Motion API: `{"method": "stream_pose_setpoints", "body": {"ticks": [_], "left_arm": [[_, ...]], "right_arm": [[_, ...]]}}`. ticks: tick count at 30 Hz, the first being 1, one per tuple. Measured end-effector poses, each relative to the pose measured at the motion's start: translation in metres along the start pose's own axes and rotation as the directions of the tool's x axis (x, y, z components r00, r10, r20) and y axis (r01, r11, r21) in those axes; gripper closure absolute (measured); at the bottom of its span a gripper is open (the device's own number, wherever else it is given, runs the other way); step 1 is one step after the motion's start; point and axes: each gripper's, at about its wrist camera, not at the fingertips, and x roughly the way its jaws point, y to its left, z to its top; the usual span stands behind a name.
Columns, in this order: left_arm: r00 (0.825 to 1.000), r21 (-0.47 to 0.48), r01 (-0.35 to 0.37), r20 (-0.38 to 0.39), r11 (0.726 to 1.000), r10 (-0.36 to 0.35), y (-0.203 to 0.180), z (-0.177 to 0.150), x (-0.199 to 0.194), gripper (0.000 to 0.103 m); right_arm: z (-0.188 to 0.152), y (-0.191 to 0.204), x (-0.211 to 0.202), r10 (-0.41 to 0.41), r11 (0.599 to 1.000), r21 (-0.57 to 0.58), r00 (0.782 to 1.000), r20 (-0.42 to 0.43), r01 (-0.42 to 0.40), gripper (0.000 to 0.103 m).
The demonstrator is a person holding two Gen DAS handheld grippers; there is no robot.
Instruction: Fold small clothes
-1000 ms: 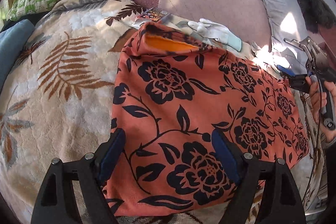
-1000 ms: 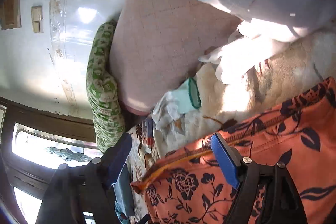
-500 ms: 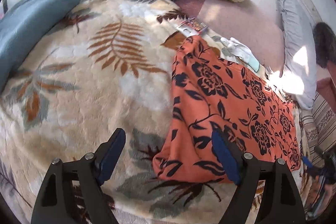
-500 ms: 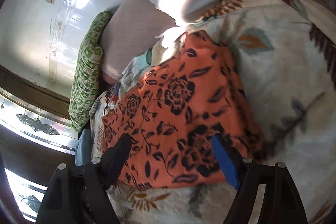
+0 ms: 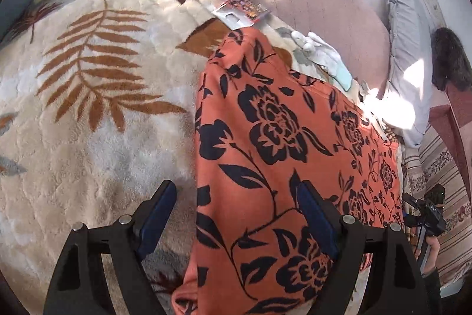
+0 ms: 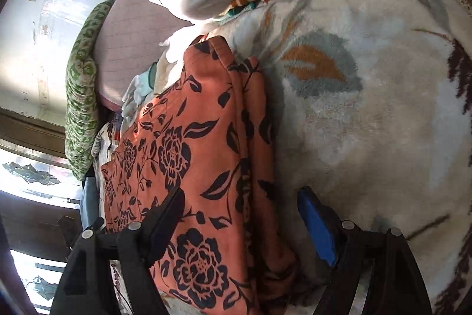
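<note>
Now hovering, both spread wide and gripping nothing: left claw (image 5: 236,222) and right claw (image 6: 240,222), over folded orange floral garment (image 5: 283,155) lying on leaf-patterned blanket (image 5: 97,96).

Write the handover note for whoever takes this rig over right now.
Left claw: open, holding nothing, over the left edge of the garment.
Right claw: open, holding nothing, over its right edge.
Garment: orange floral, lying on the blanket, a layer doubled along the right side.
Done: at least one fold.
Left: probably another fold to make it compact, then smoothing.
</note>
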Motion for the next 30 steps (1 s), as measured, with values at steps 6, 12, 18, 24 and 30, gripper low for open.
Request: {"method": "stream_pose_setpoints", "body": {"ticks": [6, 12, 18, 24, 30], "left_arm": [[0.991, -0.054, 0.131, 0.019, 0.990, -0.130, 0.006, 0.009, -0.006, 0.019], [0.996, -0.051, 0.089, -0.026, 0.995, -0.090, 0.007, 0.011, 0.008, 0.056], [0.998, 0.020, 0.055, -0.040, 0.998, -0.054, 0.003, 0.008, 0.007, 0.087], [0.997, 0.027, 0.069, -0.041, 0.997, -0.068, -0.004, 0.007, 0.014, 0.056], [0.996, 0.041, -0.069, -0.059, 0.997, 0.071, -0.024, 0.016, 0.011, 0.089]], "right_arm": [[-0.002, 0.004, 0.012, 0.108, 0.994, -0.012, 0.993, -0.039, -0.109, 0.021], [-0.002, 0.006, 0.017, 0.138, 0.990, -0.008, 0.990, -0.040, -0.138, 0.021], [-0.006, 0.014, 0.022, 0.086, 0.995, -0.049, 0.995, -0.044, -0.088, 0.026], [-0.002, 0.016, 0.030, 0.073, 0.996, -0.055, 0.995, -0.062, -0.076, 0.020], [0.003, 0.025, 0.030, -0.008, 1.000, -0.015, 0.994, -0.108, 0.007, 0.082]]}}
